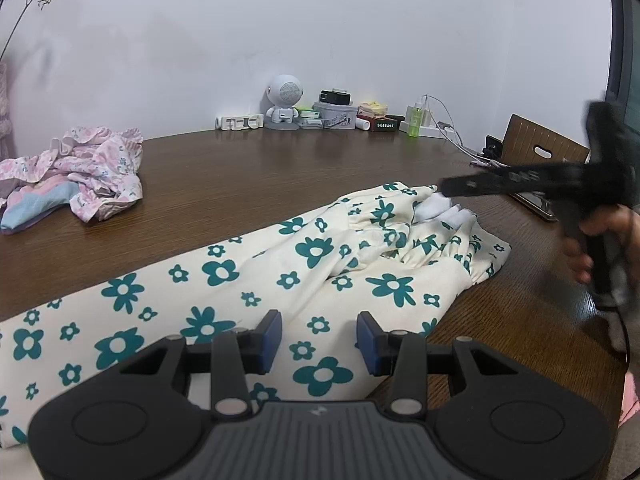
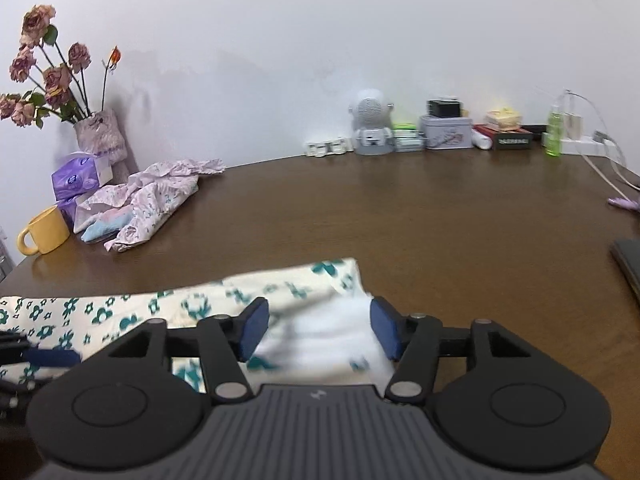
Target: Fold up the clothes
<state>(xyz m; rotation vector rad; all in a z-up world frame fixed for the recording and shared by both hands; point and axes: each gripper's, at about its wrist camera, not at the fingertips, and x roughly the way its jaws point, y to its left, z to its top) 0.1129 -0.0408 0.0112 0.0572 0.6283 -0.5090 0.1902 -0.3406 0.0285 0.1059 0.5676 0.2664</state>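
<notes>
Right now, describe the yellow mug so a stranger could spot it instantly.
Start at the vase of dried roses against the wall at the left end of the brown table. In front of it are purple tissue packs, and the yellow mug stands just beside them. It is the only yellow, handled cup there.

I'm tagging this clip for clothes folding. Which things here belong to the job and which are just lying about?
Part of the job:
- cream garment with teal flowers
- crumpled pink floral clothes
- left gripper, open
- right gripper, open

Just lying about:
- yellow mug
- tissue packs
- vase of dried roses
- white robot figure
- green bottle
</notes>
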